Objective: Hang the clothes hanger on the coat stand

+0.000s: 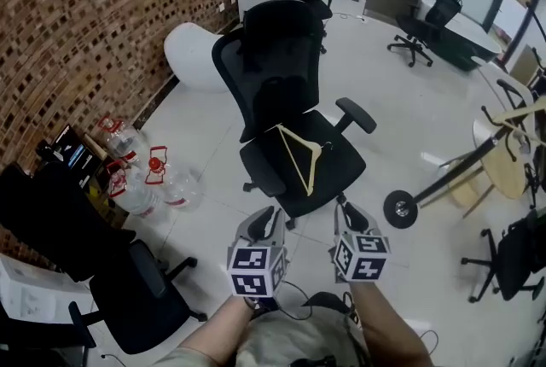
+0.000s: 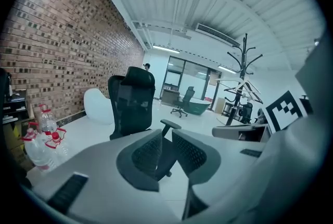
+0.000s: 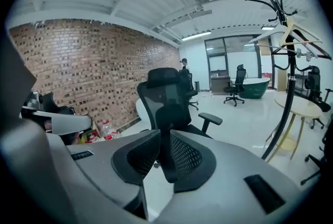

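hanger (image 1: 294, 159): lies flat on the chair (image 1: 341, 156) seat, ahead of both grippers and apart from them; not yet picked up.
long axis: its long bar seems to run away from the person, tilted a little left; the hook end points right.
nearer hand: the near corner sits about midway between the two; the hook side faces the right gripper (image 1: 348, 216), so I judge that one better placed.
left gripper (image 1: 267, 218): held low and close to the body, aimed at the chair; jaws a narrow gap apart, nothing between them.
right gripper pose: level with the left and just beside it, aimed the same way; jaws slightly parted, empty.
stand (image 1: 461, 160): well off to the right, other hangers already on it.
next move: reach forward and down to the seat, I judge.
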The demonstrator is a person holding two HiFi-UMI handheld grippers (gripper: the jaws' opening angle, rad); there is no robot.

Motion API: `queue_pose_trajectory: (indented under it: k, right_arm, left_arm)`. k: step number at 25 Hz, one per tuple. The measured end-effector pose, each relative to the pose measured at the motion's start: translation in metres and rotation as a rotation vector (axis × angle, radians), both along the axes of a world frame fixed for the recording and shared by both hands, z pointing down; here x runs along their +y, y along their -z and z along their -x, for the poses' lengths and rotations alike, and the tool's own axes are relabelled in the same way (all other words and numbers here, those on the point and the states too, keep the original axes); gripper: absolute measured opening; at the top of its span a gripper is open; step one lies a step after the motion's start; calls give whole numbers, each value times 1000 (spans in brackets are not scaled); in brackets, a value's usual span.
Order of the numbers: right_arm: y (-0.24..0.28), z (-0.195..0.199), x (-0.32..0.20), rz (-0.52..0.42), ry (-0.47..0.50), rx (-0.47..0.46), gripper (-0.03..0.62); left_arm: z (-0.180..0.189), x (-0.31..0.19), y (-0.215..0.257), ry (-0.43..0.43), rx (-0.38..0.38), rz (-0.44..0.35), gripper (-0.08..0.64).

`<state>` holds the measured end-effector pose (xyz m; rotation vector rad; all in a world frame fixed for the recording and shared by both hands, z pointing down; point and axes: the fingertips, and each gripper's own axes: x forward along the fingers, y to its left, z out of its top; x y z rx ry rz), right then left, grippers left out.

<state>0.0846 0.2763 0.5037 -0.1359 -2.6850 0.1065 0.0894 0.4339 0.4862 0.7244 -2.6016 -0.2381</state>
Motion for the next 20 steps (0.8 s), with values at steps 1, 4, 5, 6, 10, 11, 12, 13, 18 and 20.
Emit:
queue_pose_trajectory:
  k: [1,4,5,6,10,11,12,13,18,20]
  right_arm:
    - [-1,6,8,-7,-6,5,58]
    - [-9,26,23,-21,-19,16,58]
    - [-13,35,26,-24,-21,17,58]
    - [-17,46,27,-26,-20,19,58]
    - [-30,95,29,-15,-3,31,58]
    - [-31,110,28,-7,-2,33,58]
    - [-29,125,26,2,-3,32,58]
    - [-27,140,23,10,-4,29,58]
    - [-13,215,0,29,37,10,58]
    - [-13,246,-13,33,51,4,58]
  left_arm:
    - [8,6,-2,-9,4,-6,72]
    - [29,16,-12,-43,19,-15,74]
    - [37,16,-16,-52,21,-14,78]
    - [46,17,-20,-56,23,-11,78]
    - [93,19,-25,-37,31,14,78]
    - [106,19,-22,-31,31,24,78]
    - [120,17,-16,-28,26,36,78]
    - [134,14,-10,-27,18,48,78]
    - [207,-25,11,-21,-5,78,78]
    - [237,-47,9,-25,-5,74,78]
